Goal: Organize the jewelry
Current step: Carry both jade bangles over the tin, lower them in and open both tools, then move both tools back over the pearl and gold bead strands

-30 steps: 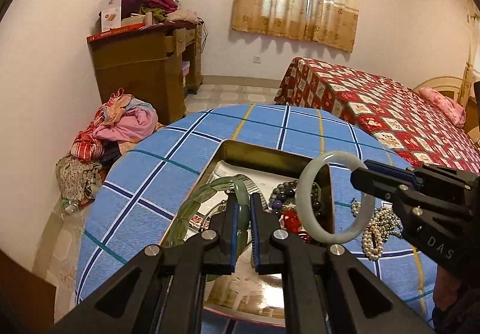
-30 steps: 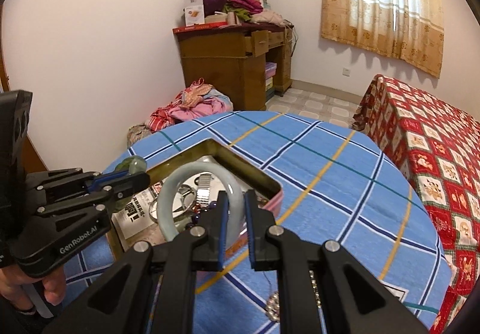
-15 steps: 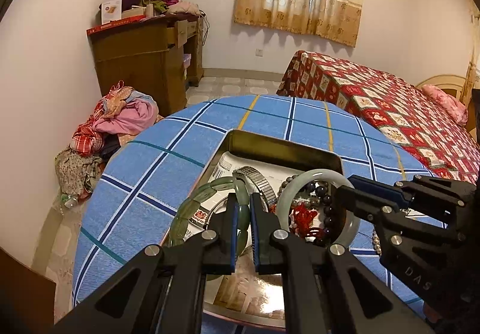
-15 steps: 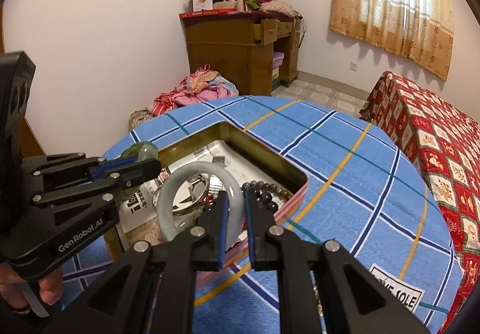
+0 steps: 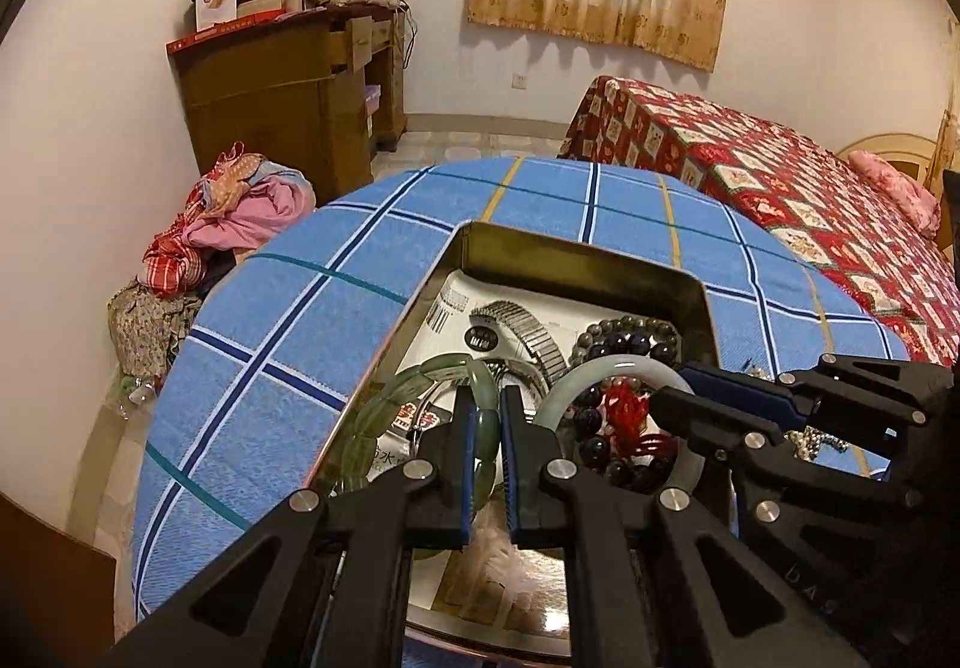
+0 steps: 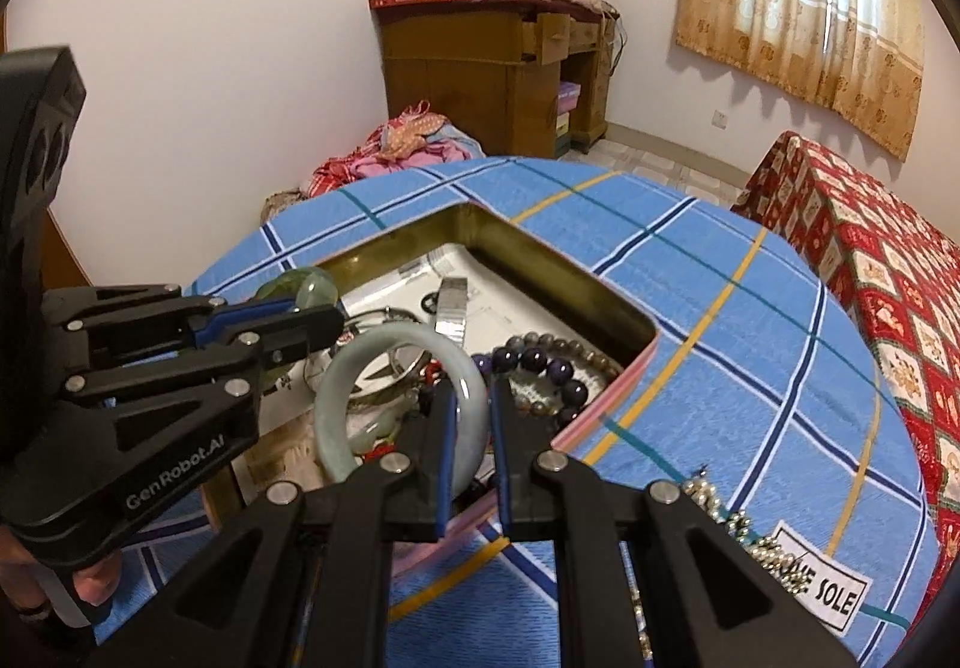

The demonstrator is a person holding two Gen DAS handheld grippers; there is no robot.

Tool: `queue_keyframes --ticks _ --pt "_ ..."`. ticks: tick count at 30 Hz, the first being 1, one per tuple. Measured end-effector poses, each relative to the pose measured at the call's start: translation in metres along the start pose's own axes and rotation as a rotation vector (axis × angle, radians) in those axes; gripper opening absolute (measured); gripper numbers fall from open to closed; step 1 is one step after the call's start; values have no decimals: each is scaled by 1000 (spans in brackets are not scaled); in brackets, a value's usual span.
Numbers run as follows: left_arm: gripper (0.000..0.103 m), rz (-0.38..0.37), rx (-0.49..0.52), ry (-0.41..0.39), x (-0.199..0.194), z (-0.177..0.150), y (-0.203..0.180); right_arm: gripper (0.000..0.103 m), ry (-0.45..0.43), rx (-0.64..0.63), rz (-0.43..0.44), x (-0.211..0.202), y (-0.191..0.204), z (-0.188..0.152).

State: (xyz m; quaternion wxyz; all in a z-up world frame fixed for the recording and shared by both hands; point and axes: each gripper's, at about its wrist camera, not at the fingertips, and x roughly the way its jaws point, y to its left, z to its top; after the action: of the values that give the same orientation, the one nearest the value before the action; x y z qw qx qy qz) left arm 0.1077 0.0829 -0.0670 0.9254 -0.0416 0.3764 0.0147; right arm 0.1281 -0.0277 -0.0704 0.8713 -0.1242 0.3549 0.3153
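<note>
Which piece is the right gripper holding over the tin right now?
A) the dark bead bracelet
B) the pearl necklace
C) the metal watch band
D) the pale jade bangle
D: the right gripper is shut on the pale jade bangle, held upright above the tin.

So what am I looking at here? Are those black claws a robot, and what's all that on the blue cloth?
No robot: a person holds a two-fingered grabber in each hand, each carrying a camera that looks along its jaws. The left gripper pinches a green bangle; the right gripper pinches a pale jade bangle. Both hang over an open tin of jewelry: dark bead bracelets and a metal watch band. A silver bead necklace lies outside on the blue checked tablecloth.
</note>
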Motion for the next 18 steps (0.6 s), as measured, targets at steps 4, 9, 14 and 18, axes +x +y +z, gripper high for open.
queue_keyframes --ticks 4,9,14,18 --pt "7 5 -5 28 8 -4 3 13 11 -5 6 3 2 -3" --pt "9 4 -16 44 9 -6 4 14 9 -4 21 3 2 -4" --pt "59 30 -16 -21 -11 -3 -1 44 -40 42 36 -16 -8 -4" --pt "69 2 -21 -58 -26 0 -8 51 -69 103 30 -36 -30 -11"
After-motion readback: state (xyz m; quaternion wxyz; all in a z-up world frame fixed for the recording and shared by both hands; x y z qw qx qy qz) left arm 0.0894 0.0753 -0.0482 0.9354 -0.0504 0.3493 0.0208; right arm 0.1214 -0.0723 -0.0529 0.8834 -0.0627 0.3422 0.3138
